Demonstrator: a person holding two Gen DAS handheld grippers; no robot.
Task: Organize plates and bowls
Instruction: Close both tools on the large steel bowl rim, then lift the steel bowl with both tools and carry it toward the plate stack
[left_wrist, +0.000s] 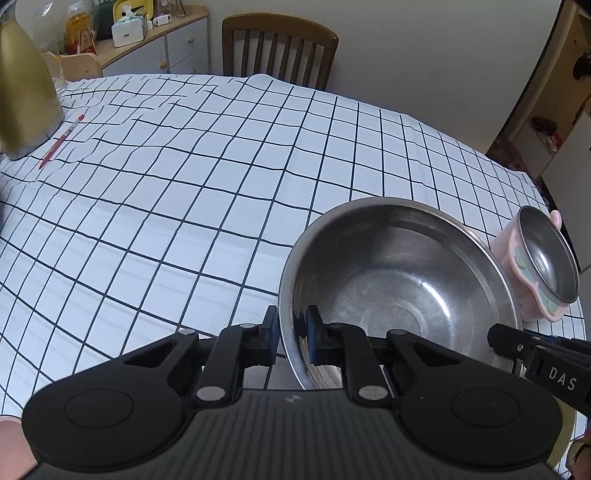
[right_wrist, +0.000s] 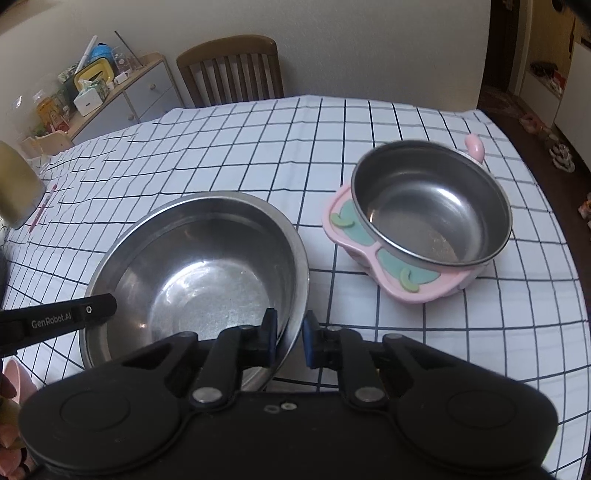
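Nearest: left tool (left_wrist: 291, 334), its blue pads clamped across the near-left rim of the large steel bowl (left_wrist: 399, 291), one pad outside the wall and one inside. Right tool (right_wrist: 289, 338) likewise pinches the near-right rim of the same bowl (right_wrist: 195, 273), one pad inside, one out.

Large steel bowl: round, no long axis, mouth upward and tipped slightly, at the near edge of the tabletop.

Beside it, to the right and a little apart: small steel bowl (right_wrist: 432, 210) seated in a pink tray (right_wrist: 413, 284) with green patches and a pink knob on the far side; mouth up, tilted toward the viewer.

Tabletop (left_wrist: 207, 206): white cloth with a black grid, rumpled toward the far left.

Far left on the cloth: red pen (left_wrist: 61, 142) lying diagonally, next to a gold-coloured vessel (left_wrist: 22, 96).

Beyond: wooden slat-back chair (left_wrist: 279, 51) against a pale wall; grey-drawered cabinet (left_wrist: 162, 48) carrying a tissue box and jars; doorway at right.
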